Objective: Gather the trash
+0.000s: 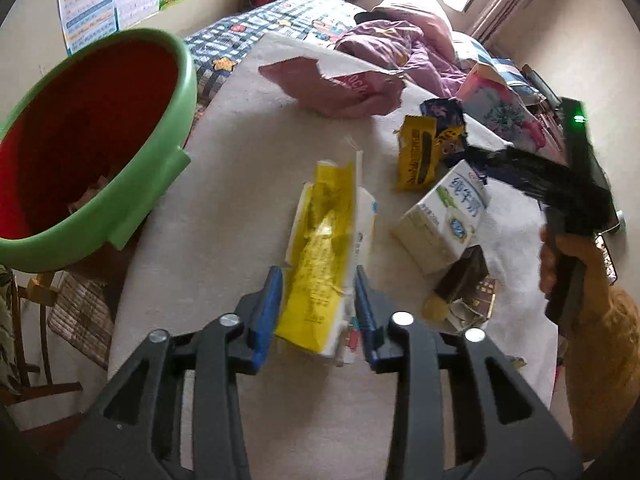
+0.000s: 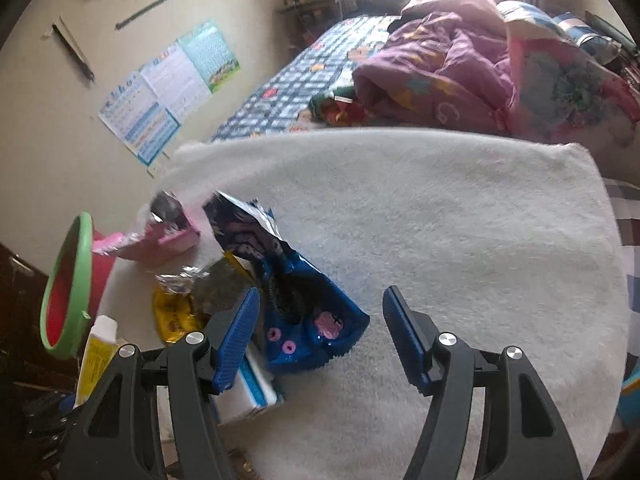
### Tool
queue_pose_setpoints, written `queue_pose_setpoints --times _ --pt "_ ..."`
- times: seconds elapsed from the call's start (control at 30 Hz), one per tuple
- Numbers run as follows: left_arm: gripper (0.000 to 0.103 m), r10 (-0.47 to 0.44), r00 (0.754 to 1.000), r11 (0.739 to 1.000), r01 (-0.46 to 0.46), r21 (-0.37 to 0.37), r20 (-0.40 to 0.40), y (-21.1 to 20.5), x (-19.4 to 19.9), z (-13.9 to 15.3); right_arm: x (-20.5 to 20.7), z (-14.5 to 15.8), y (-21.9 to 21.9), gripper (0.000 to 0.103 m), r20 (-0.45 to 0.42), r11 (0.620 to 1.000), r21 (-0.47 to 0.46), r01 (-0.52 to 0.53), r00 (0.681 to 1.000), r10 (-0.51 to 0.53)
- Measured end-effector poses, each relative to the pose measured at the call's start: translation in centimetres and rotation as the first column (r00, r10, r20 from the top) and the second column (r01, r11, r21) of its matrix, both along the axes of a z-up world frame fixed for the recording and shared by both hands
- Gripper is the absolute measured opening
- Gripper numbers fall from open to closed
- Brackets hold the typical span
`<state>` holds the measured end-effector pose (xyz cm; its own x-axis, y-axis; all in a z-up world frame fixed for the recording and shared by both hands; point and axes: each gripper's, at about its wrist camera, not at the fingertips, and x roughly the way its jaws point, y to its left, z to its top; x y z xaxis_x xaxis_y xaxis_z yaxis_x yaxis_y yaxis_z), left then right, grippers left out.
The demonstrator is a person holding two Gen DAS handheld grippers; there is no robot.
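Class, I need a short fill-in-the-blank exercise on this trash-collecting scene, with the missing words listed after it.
1. The left gripper grips a flattened ____ and white carton.
2. The right gripper is ____, holding nothing.
3. The green-rimmed plastic bucket is ____ inside.
4. The dark blue snack wrapper lies on a ____ fuzzy cloth.

Missing words: yellow; open; red; white

My right gripper (image 2: pixel 318 336) hangs with jaws wide apart over the white towel (image 2: pixel 460 220). The blue snack bag (image 2: pixel 296 304) lies just inside the left finger, not gripped. Left of it I see a yellow wrapper (image 2: pixel 172 314), a pink wrapper (image 2: pixel 168 236) and a white carton (image 2: pixel 248 394) under the left finger. The green-rimmed red bucket (image 2: pixel 66 280) sits at far left, tilted.
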<state>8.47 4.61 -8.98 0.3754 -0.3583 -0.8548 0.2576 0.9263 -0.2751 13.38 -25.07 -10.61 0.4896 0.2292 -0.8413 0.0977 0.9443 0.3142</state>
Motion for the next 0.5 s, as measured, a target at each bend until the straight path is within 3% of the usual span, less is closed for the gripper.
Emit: queue_pose_setpoints --times 0.1,0.27,0.4,0.5 --pt "0.04 -0.024 0.999 1.0 0.024 0.008 0.024 -0.4 -0.3 0.5 -0.6 0.2 0.0 0.04 0.009 1.0 0.022 -0.003 1.0 0.003" --pt "0.043 -0.032 0.999 0.999 0.032 -0.004 0.044 -0.7 0.0 1.0 -3.3 1.8 -0.6 0.039 0.055 0.998 0.058 0.033 0.998 -0.036" --pt "0.045 -0.052 0.998 0.999 0.053 -0.004 0.047 -1.3 0.5 1.0 -5.0 2.6 -1.6 0.039 0.072 0.995 0.03 0.098 0.992 -0.1" --pt "0.047 -0.079 0.996 0.997 0.079 0.009 0.039 -2.2 0.8 0.5 -5.7 2.6 -2.1 0.045 0.056 0.992 0.024 0.124 0.991 -0.125"
